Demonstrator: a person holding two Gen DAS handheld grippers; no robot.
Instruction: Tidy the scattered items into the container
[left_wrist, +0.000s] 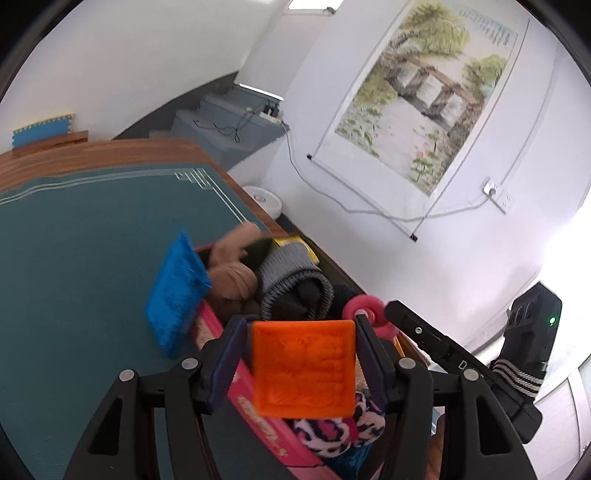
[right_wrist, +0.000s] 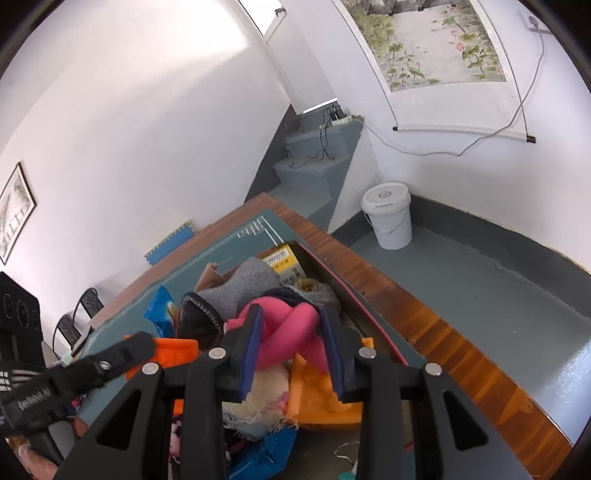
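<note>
My left gripper (left_wrist: 301, 347) is shut on an orange square mould (left_wrist: 303, 367) and holds it over the pink-rimmed container (left_wrist: 212, 325). My right gripper (right_wrist: 291, 347) is shut on a pink knotted toy (right_wrist: 286, 330) above the same container (right_wrist: 365, 317). The container holds a grey sock (left_wrist: 291, 275), a beige plush (left_wrist: 232, 269), a leopard-print cloth (left_wrist: 332, 430), another orange mould (right_wrist: 325, 398), a yellow box (right_wrist: 286, 262) and a cream fluffy item (right_wrist: 267, 387). A blue square mould (left_wrist: 177, 295) is blurred and tilted at the container's left edge. The right gripper's finger (left_wrist: 424, 332) shows beside the pink toy (left_wrist: 364, 308).
The container sits on a teal mat (left_wrist: 92, 240) on a wooden table (right_wrist: 424, 317), near its right edge. A white bucket (right_wrist: 389, 218) stands on the floor by grey steps (right_wrist: 314, 162). A black speaker (left_wrist: 532, 325) is at the right.
</note>
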